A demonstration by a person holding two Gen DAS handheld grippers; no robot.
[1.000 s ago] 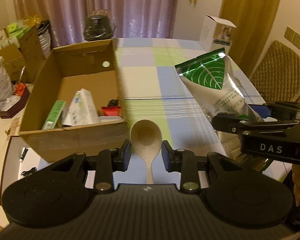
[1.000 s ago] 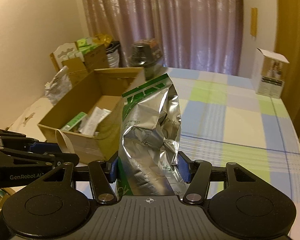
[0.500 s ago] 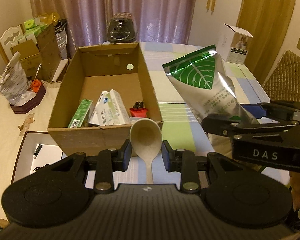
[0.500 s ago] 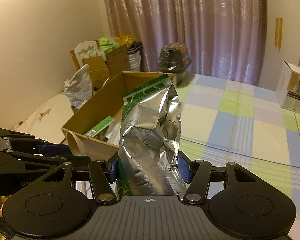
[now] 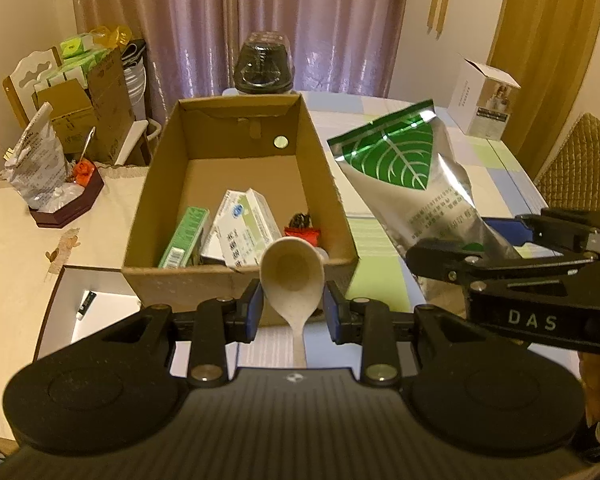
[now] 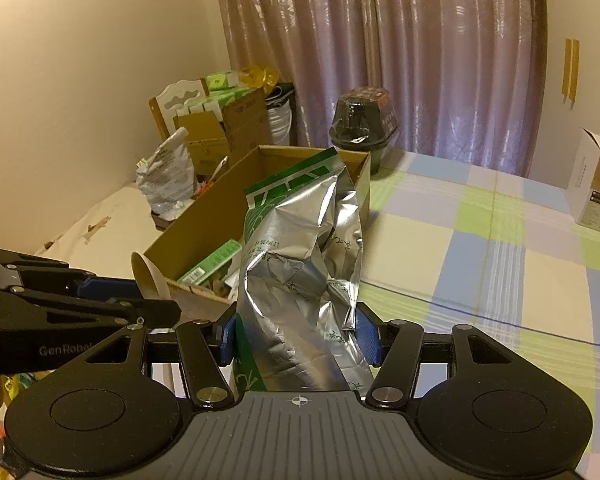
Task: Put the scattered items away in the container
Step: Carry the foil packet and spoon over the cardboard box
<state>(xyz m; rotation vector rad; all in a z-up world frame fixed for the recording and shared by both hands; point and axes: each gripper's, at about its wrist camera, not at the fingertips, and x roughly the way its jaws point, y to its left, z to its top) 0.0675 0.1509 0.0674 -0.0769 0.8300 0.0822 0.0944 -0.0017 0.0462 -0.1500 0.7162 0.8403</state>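
My left gripper [image 5: 293, 307] is shut on a pale plastic spoon [image 5: 293, 280], bowl up, just before the near wall of the open cardboard box [image 5: 240, 280]. My right gripper [image 6: 299, 334] is shut on a silver foil pouch [image 6: 300, 264] with a green leaf top. It holds the pouch upright to the right of the box, and the pouch also shows in the left wrist view [image 5: 408, 184]. The box holds a green carton [image 5: 184, 236], a white packet [image 5: 244, 232] and a small red item [image 5: 302, 232]. The box also shows in the right wrist view [image 6: 204, 300].
A dark lidded bowl [image 5: 263, 64] stands behind the box. A white carton [image 5: 482, 100] stands at the far right of the checked tablecloth [image 6: 480, 240]. A cluttered side table [image 5: 60, 184] with a foil bag lies left. A chair [image 5: 580, 164] stands right.
Both grippers moved left toward the box with their loads. The spoon is now over the box's near wall, and the pouch is closer to its right side.
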